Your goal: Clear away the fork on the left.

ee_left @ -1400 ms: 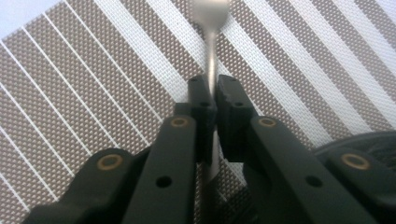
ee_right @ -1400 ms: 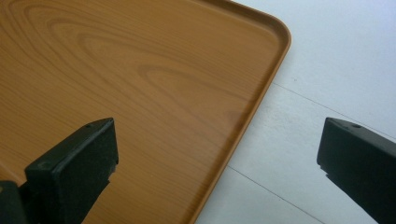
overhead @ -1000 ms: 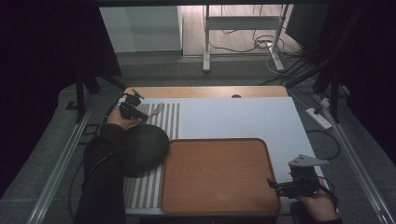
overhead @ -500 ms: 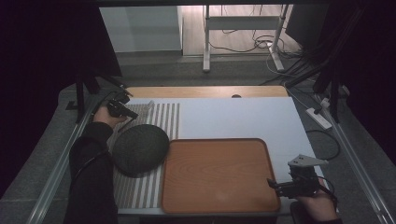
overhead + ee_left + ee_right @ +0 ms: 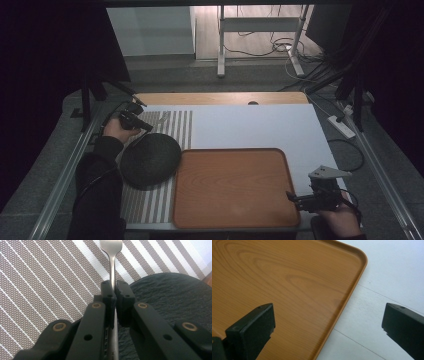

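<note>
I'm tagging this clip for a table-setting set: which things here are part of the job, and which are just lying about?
In the job, as far as I can judge:
- fork, clamped in the left gripper
- dark slate plate
- striped placemat
- wooden tray, right gripper open at its edge

Lying about:
- power strip
- floor cables

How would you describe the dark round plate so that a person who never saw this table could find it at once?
Start from the big wooden tray in the middle of the near side of the table. The plate lies just left of it on the striped placemat, its edge against the tray's rim. It is the only round, black, rough slate-like thing there; the left claw, holding a fork, hangs over its far edge.
</note>
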A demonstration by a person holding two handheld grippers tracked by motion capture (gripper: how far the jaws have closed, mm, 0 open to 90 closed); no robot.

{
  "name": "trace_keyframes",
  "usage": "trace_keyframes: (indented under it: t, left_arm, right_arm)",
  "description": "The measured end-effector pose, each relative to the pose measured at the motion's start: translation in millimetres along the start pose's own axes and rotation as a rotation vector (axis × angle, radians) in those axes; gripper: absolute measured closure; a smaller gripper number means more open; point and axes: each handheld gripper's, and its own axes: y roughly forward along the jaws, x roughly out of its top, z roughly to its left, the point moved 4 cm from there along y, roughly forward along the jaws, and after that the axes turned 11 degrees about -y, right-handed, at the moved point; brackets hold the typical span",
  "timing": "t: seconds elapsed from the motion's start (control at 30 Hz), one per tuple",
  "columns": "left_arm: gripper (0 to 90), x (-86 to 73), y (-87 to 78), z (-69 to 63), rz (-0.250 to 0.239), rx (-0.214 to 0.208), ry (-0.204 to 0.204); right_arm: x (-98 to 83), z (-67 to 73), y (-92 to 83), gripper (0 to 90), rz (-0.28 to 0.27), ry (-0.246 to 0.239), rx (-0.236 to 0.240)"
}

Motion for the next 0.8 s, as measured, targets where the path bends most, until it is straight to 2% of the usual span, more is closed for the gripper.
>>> trace_keyframes:
  t: [0.2, 0.8]
  left_arm:
    - [84.8, -8.3, 2.3, -10.4, -0.008, 0.01, 0.021]
    - [84.8, -30.9, 3.1, -38.0, -0.035, -0.018, 0.039]
  right_arm:
    - [0.0, 0.1, 0.1, 0.0, 0.0, 0.0, 0.0]
    - [0.1, 0.3, 0.2, 0.0, 0.002, -0.001, -0.002]
